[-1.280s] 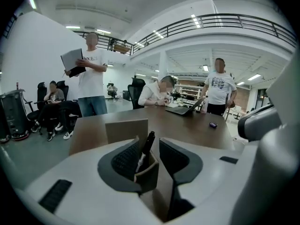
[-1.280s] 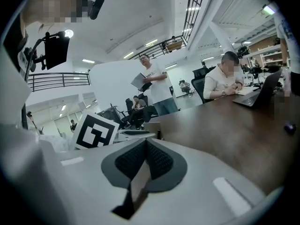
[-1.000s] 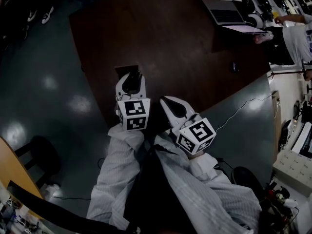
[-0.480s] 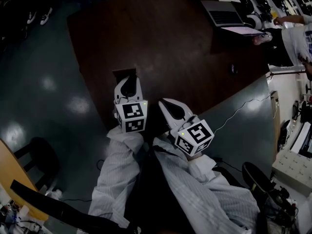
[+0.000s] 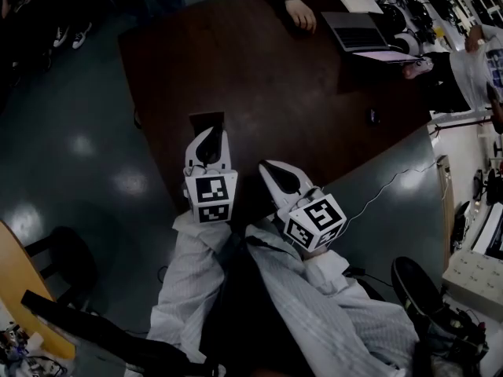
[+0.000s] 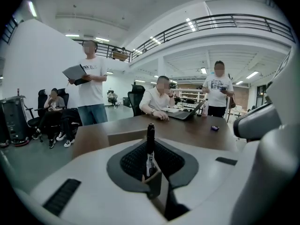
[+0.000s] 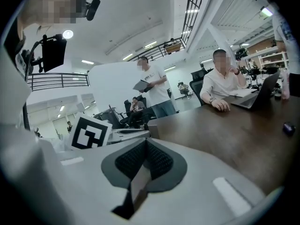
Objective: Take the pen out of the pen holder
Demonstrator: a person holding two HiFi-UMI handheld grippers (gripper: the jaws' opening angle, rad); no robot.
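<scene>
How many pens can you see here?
1. A black pen stands upright in the left gripper, whose jaws have just been closing on it. More may be hidden inside the pen holder.

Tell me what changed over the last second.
The left tongs have just been closing and now clamp the pen, which stands upright between the pads. The right tongs stayed shut and empty beside them; the pen holder kept its place on the table.

laptop (image 5: 355, 30) on dark table (image 5: 259, 77) (lid open)
</scene>
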